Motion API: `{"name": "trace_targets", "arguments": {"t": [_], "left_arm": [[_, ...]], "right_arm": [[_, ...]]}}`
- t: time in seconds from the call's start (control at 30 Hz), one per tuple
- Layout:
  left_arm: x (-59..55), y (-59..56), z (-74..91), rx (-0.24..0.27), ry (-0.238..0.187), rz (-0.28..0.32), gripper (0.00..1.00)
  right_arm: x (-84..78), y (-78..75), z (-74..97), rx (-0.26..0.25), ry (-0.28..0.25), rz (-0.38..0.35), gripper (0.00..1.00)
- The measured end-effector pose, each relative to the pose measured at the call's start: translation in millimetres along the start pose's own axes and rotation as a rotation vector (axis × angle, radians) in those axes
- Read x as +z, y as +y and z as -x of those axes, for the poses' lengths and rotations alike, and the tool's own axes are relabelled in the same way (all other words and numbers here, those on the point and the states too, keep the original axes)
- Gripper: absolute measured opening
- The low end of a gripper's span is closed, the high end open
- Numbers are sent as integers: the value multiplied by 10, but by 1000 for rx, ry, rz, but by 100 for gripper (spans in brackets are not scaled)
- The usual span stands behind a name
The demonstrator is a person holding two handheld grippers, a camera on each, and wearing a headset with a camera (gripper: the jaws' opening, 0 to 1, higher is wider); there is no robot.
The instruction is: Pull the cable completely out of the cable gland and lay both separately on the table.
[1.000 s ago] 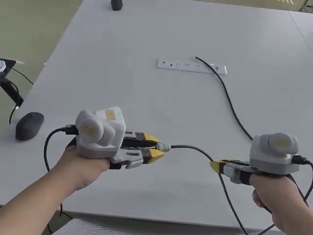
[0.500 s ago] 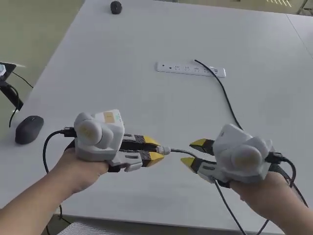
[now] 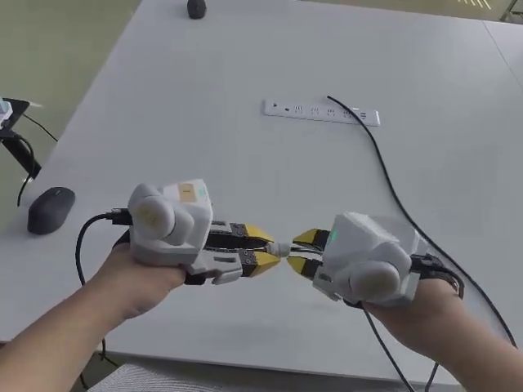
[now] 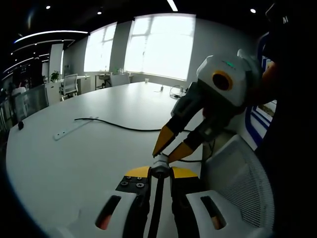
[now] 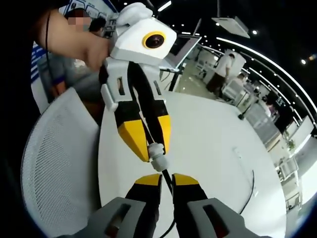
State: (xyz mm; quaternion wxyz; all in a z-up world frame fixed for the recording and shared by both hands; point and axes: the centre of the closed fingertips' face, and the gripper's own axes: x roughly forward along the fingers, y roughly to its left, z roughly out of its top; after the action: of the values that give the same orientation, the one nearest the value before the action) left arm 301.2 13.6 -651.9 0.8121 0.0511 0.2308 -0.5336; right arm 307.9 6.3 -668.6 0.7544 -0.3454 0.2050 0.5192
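Observation:
A small white cable gland [image 3: 280, 247] hangs in the air above the near edge of the white table [image 3: 245, 163]. My left gripper [image 3: 265, 247] is shut on it from the left, and in the left gripper view the gland [image 4: 159, 165] sits at the jaw tips with black cable running back between them. My right gripper [image 3: 296, 251] faces it tip to tip, shut on the black cable [image 5: 168, 181] just behind the gland [image 5: 156, 151]. More of the cable [image 3: 384, 175] trails over the table toward the back.
A white power strip [image 3: 320, 112] lies across the middle of the table. A dark mouse [image 3: 51, 209] rests at the left edge, and another dark object [image 3: 197, 8] at the far end. A white mesh chair [image 5: 59, 148] stands behind the near edge.
My right gripper let go of the cable farther right, opened, swung left to the gland and closed on the cable beside it. The left gripper stayed put.

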Motion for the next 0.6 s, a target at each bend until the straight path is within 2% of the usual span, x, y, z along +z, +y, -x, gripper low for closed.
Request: {"name": "trace_targets", "arguments": {"t": [0.3, 0.6], "left_arm": [[5, -8, -5, -1, -5, 0, 15], [5, -24, -15, -3, -7, -1, 15]], "right_arm": [[-8, -3, 8, 2, -4, -6, 1], [-47, -7, 13, 3, -5, -81, 1]]}}
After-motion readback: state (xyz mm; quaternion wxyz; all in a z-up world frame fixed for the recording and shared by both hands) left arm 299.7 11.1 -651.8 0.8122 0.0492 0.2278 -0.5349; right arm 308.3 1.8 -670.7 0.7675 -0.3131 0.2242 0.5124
